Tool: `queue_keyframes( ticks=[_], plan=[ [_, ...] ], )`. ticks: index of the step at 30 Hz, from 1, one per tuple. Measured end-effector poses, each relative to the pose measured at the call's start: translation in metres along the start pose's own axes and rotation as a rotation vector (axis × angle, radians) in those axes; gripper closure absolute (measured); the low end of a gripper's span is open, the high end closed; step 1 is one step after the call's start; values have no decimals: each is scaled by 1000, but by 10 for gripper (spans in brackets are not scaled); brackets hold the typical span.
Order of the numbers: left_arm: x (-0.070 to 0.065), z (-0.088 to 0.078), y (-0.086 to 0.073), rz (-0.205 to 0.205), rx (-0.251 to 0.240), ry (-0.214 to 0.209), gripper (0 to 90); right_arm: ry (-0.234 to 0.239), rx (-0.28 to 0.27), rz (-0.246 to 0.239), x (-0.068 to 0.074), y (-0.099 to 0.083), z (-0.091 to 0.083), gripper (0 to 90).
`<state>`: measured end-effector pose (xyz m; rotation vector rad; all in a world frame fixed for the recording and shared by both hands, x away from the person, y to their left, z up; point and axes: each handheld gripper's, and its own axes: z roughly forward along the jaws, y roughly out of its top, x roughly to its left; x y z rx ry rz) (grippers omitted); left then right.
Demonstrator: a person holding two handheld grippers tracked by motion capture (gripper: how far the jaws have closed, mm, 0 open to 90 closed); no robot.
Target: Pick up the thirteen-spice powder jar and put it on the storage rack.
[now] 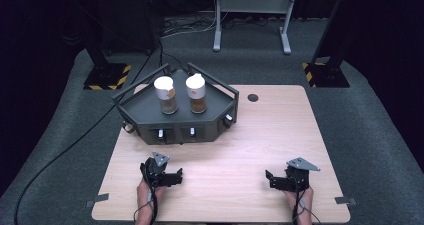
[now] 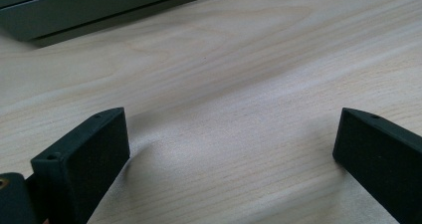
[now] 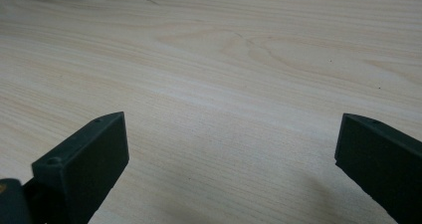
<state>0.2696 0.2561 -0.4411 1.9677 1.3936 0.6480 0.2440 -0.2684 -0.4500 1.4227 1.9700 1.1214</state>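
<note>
Left gripper (image 1: pixel 176 177) and right gripper (image 1: pixel 270 179) rest low on the wooden table (image 1: pixel 240 135) near its front edge, jaws spread wide, nothing between them. Two white-capped spice jars (image 1: pixel 166 95) stand upright, side by side, on the dark tray (image 1: pixel 145 107) at far left, well apart from both grippers.

Your forearms (image 1: pixel 148 212) are cut off by the bottom edge of the high view, the jar (image 1: pixel 167 95) contents are too small to identify, and the dark rack (image 2: pixel 99 7) is cropped at the top of both gripper views.
</note>
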Motion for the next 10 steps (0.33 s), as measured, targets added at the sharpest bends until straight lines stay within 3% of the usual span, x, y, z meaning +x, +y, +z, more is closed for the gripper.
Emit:
queue_keyframes(
  ticks=[10],
  plan=[
    [-2, 0, -1, 6, -2, 9, 8, -3, 1, 8, 0, 0, 0, 0]
  ],
)
